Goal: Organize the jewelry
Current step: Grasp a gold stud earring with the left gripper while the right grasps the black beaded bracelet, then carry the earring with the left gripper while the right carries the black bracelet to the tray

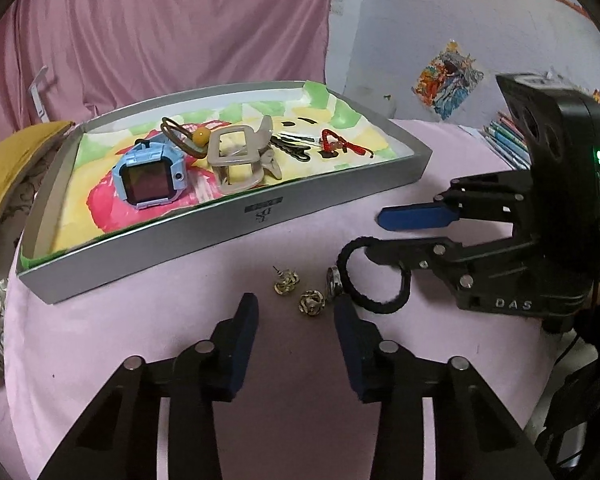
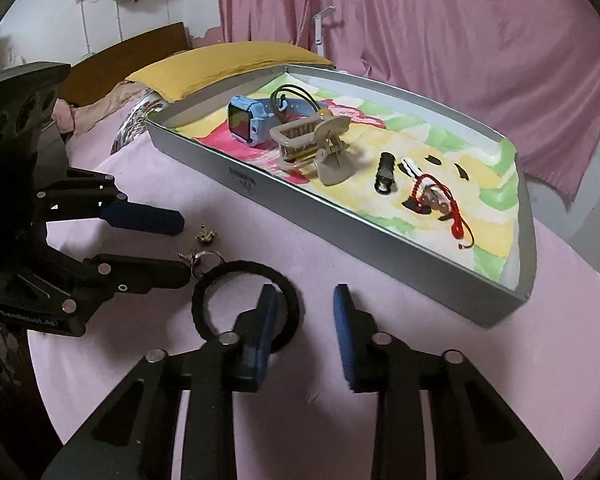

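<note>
- Our left gripper (image 1: 296,312), jaws spread, flanks the near earring (image 1: 311,303) on the pink cloth (image 1: 140,320).
- Our right gripper (image 2: 305,312), also unclamped, straddles the hair tie's (image 2: 220,276) rim, near the tray (image 2: 340,216).
- We judge both light: the earring small and slippery, best pinched across its body; the tie soft.

I've got the tray (image 1: 236,220) sitting on the counter (image 1: 140,340), pillow (image 2: 228,64) behind its far end. Inside the tray, from my left view: smartwatch (image 1: 150,178) at left, hair claw (image 1: 236,160) just right of it, hair tie with a bead (image 1: 188,136) behind them, hairpins (image 1: 292,148) further right, corded charm (image 1: 340,144) rightmost. On the counter before the tray lie two earrings (image 1: 286,282), a ring (image 1: 334,280) just right of them, then the hair band (image 2: 246,304). My left gripper (image 1: 296,312) sits before the earrings, my right gripper (image 2: 304,308) at the hair band, one finger inside its loop.
</note>
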`<action>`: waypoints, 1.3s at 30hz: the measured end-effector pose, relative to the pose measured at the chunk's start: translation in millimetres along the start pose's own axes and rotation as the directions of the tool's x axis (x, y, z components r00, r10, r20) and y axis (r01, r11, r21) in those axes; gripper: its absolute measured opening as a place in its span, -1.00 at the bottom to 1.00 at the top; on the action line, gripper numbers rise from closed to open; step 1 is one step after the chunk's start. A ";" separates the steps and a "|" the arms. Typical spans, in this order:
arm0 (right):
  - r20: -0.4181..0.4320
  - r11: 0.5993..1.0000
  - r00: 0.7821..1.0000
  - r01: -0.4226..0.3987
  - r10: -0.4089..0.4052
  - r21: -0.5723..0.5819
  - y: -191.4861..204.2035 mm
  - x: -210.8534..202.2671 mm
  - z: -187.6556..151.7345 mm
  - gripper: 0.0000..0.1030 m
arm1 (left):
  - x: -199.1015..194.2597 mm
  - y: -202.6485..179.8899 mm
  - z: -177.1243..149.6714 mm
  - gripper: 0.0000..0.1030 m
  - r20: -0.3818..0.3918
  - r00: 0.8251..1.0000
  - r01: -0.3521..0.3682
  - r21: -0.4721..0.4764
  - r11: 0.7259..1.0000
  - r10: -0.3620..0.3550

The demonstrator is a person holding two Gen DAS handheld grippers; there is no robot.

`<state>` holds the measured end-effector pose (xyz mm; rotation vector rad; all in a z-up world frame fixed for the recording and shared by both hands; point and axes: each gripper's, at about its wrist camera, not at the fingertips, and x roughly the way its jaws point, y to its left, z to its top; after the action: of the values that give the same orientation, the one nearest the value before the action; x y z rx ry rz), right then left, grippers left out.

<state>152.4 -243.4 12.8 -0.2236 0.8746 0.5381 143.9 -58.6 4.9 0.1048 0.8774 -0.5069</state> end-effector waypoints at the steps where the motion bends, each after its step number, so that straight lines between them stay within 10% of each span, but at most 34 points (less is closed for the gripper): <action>1: 0.000 1.000 1.000 -0.008 0.008 -0.007 0.5 0.1 0.8 -0.63 | 0.3 -1.0 0.5 -0.42 -0.001 1.000 0.000 0.005 1.000 0.000; 8: -0.003 0.997 0.998 -0.057 0.057 -0.053 0.5 1.1 2.8 -0.69 | 4.3 -12.1 3.4 -0.75 -0.023 1.000 0.003 0.060 0.998 -0.002; 22: 0.097 0.998 0.995 -0.011 0.005 0.064 -9.1 -31.1 -15.9 -0.91 | -20.4 -9.2 0.6 -0.80 0.093 0.996 0.013 -0.002 1.000 -0.013; 27: 0.228 0.992 0.973 0.011 -0.039 0.122 -12.4 -58.6 -13.9 -0.91 | -42.5 -13.5 11.4 -0.80 0.245 0.969 -0.032 -0.020 0.999 0.036; 39: 0.527 0.948 0.824 0.037 -0.208 0.315 -27.8 -86.4 20.2 -0.91 | -50.5 -14.2 54.8 -0.80 0.506 0.850 -0.118 -0.085 0.989 0.145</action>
<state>135.8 -289.5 91.8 0.1491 0.3526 0.3146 149.3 -67.7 80.0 -0.0192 0.3538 -0.3557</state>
